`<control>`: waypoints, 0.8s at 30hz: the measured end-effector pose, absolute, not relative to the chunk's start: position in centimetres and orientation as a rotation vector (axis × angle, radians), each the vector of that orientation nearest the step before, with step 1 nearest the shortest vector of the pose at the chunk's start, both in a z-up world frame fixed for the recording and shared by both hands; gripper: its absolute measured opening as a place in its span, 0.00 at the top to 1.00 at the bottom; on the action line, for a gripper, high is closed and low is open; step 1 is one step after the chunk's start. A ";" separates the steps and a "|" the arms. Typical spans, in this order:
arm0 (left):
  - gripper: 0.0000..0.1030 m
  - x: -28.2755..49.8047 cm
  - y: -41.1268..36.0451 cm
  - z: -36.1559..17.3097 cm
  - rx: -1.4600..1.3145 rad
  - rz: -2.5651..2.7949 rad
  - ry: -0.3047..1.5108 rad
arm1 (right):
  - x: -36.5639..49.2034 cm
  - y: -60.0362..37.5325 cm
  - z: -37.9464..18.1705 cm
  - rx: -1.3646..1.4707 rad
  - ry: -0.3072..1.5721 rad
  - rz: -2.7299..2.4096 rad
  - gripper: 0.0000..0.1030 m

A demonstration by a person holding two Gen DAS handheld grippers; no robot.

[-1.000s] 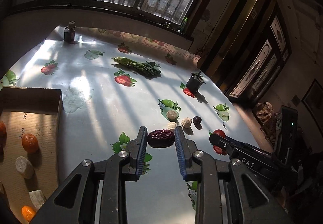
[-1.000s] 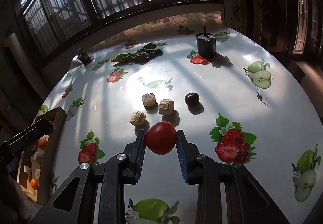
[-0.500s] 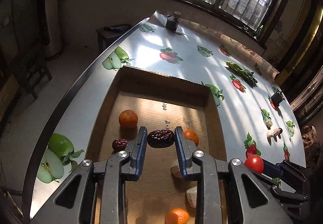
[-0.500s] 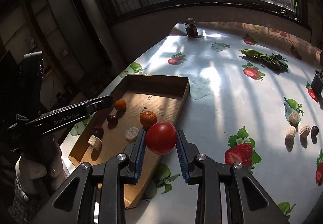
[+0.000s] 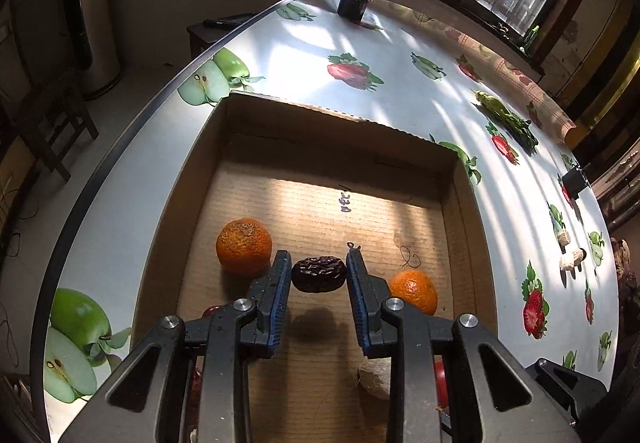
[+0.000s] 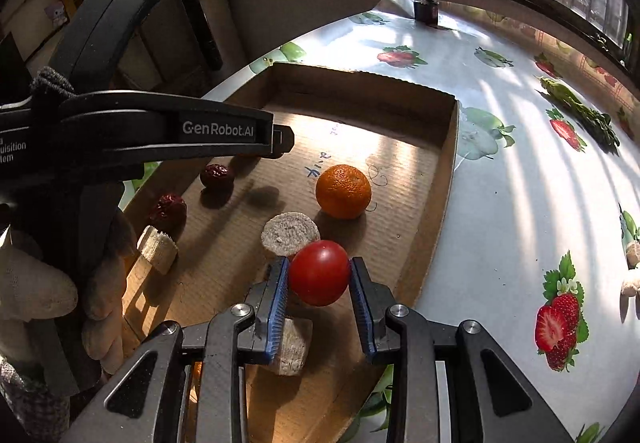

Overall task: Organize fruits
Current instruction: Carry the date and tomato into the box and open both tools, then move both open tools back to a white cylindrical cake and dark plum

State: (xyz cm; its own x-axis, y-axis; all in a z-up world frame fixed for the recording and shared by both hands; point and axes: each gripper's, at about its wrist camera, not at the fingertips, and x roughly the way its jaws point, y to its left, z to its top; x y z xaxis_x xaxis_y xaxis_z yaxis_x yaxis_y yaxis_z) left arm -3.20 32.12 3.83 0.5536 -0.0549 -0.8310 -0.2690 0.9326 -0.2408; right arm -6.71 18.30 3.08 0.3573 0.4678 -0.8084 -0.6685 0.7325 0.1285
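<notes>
Sunlit table (image 5: 132, 203) with that fruit-print oilcloth, barred windows behind, and the big cardboard box (image 5: 460, 203) sitting near the edge is where everything's going. I'm in the drop-off step with both hands at once, from what I can see.

Inside the box there are already two oranges, the bigger one (image 5: 244, 246) to the left of my left tool, plus a couple of dried dates and some pale cut chunks; a few more pale chunks (image 5: 571, 261) wait out on the cloth.

My right gripper (image 6: 320, 279) is pinched on a red tomato (image 6: 319, 272), hanging over the near right part of the box just above a pale round slice (image 6: 290, 233). My left gripper (image 5: 319, 277) is clamped narrow on a wrinkly dark date (image 5: 319, 274), held above the box floor between the oranges.

Next up, I reckon: lower a touch, pick bare cardboard, and let go gently so the tomato doesn't roll.
</notes>
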 end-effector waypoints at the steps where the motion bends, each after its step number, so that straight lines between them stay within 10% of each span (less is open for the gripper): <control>1: 0.71 -3.3 32.1 3.9 -0.366 0.129 0.980 | -6.7 18.4 3.1 -0.243 0.952 0.746 0.66; 5: 0.51 -4.3 31.7 5.5 -0.354 0.167 0.934 | -7.2 18.5 3.8 -0.245 0.913 0.756 0.44; 13: 0.16 -9.0 28.6 10.8 -0.197 0.359 0.775 | -9.7 15.1 6.4 -0.208 0.821 0.735 0.42; 24: 0.13 -13.4 21.1 13.1 -0.082 0.364 0.694 | -11.7 3.5 7.1 -0.118 0.790 0.548 0.33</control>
State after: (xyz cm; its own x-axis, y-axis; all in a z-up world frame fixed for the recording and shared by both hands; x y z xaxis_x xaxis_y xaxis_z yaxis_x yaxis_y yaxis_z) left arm -13.35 21.06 13.12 0.7084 0.3006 -0.6386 -0.3545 0.9339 0.0463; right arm -11.68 3.54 7.06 0.5725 0.4235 -0.7021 -0.5094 0.8547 0.1001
